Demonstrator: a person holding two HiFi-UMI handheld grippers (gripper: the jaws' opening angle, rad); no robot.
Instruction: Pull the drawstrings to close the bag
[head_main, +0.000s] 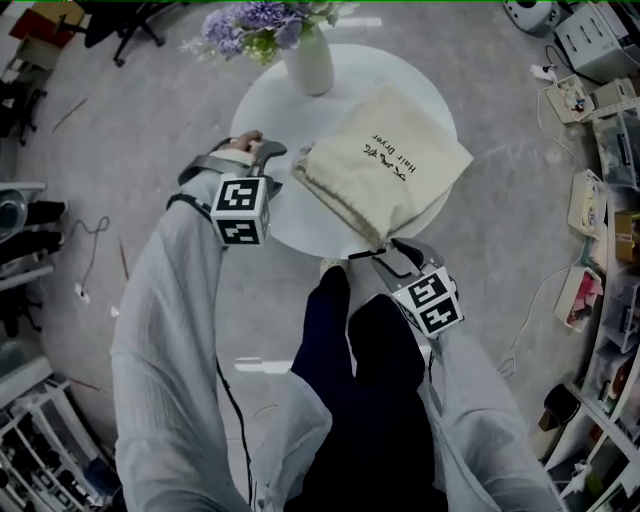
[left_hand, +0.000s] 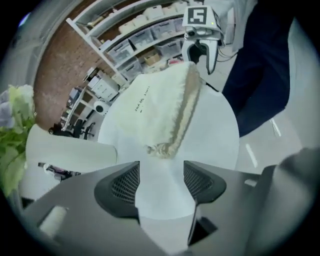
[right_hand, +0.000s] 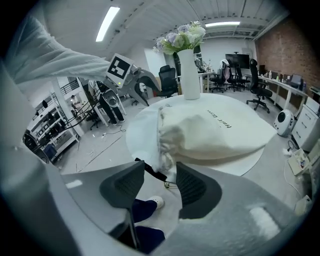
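While the bag (head_main: 385, 150) was spread on the worktop (head_main: 260, 110), the left gripper's (left_hand: 161, 166) jaws were held open beside it, and the right gripper's (right_hand: 160, 165) jaws were parted around its corner.

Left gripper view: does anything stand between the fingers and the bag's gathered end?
Nothing visible does. Only bare table lies between the open left gripper and the bag; the vase stands off to the side.

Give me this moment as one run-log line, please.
left gripper: jaws open, empty, near bag | right gripper: jaws open, bag corner between | bag: on table, mouth not drawn shut
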